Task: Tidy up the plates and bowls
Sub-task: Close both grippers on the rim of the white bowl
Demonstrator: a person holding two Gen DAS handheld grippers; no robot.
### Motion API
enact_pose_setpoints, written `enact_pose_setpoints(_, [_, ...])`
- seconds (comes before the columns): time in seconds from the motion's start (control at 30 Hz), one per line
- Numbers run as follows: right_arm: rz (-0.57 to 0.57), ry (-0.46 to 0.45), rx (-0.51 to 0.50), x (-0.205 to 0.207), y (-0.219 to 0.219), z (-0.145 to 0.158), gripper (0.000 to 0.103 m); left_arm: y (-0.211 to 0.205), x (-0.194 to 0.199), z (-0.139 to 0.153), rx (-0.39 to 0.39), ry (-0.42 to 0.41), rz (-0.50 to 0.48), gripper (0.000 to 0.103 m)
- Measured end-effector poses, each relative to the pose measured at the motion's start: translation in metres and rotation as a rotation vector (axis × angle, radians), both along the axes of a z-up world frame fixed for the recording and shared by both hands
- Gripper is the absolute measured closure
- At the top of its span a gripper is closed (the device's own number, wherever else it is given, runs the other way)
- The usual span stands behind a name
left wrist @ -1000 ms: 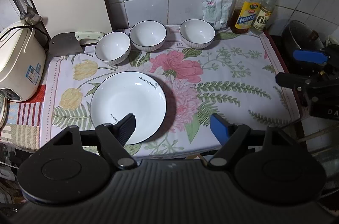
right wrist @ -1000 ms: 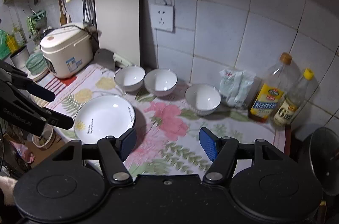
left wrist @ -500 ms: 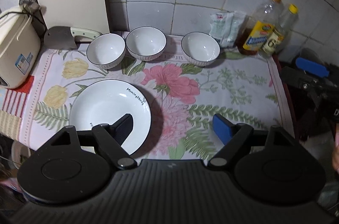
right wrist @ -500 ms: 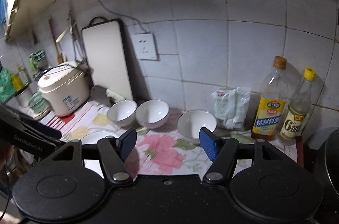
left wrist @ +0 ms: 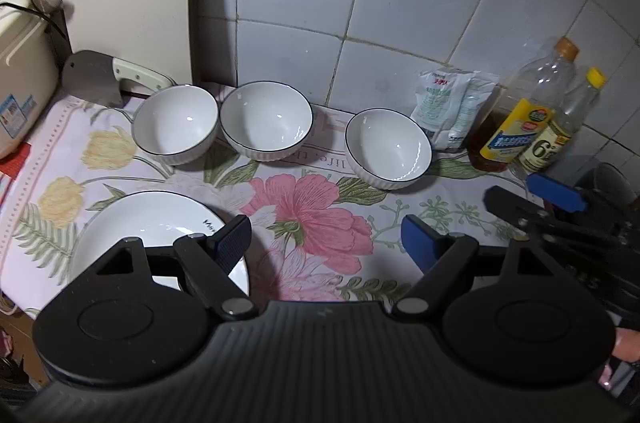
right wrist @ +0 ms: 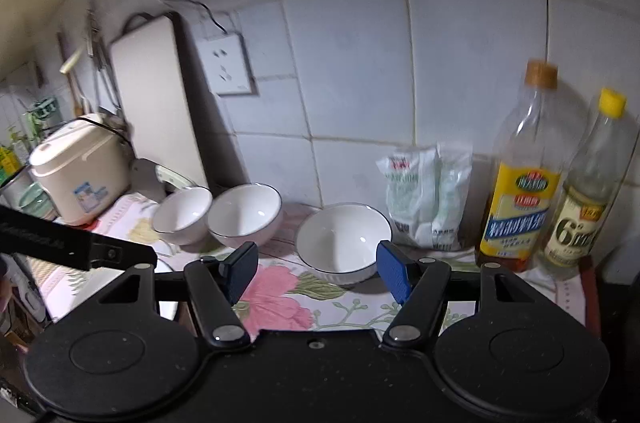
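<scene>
Bowls sit in a row at the back of the desk on my floral cloth (left wrist: 312, 219): the left bowl (left wrist: 176, 123) and the middle bowl (left wrist: 266, 119) just beside each other, the right bowl (left wrist: 388, 147) set apart nearer the white pouch (left wrist: 448, 111). White plate (left wrist: 160, 223) lies at the front left, its rim partly hidden behind my left tool (left wrist: 320, 239), which hangs over the cloth with jaws wide and nothing between them. My right tool (right wrist: 314, 271) is also wide and empty, and the right bowl shows between its blue pads in the right wrist view. Beyond stand an oil bottle (right wrist: 520, 183) and a vinegar bottle (right wrist: 584, 191); a rice cooker (right wrist: 76, 171) sits far left.
</scene>
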State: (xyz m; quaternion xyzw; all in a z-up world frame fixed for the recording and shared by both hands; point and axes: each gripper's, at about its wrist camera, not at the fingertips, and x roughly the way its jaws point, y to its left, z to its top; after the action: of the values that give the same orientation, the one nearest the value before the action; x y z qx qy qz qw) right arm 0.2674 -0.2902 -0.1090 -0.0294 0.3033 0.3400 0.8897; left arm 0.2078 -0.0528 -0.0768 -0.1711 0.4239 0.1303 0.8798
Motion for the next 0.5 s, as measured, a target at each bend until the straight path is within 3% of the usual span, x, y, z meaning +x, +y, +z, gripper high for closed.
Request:
enact_pose_setpoints(0.23, [-0.074, 0.121, 0.039, 0.045, 0.004, -0.044, 0.033, -0.007, 0.030, -0.027, 0.007, -0.033, -0.001, 0.023])
enact_pose_setpoints(0.5, [-0.088, 0.208, 0.100, 0.084, 0.010, -0.084, 0.043, -0.007, 0.070, -0.060, -0.014, -0.073, 0.017, 0.024])
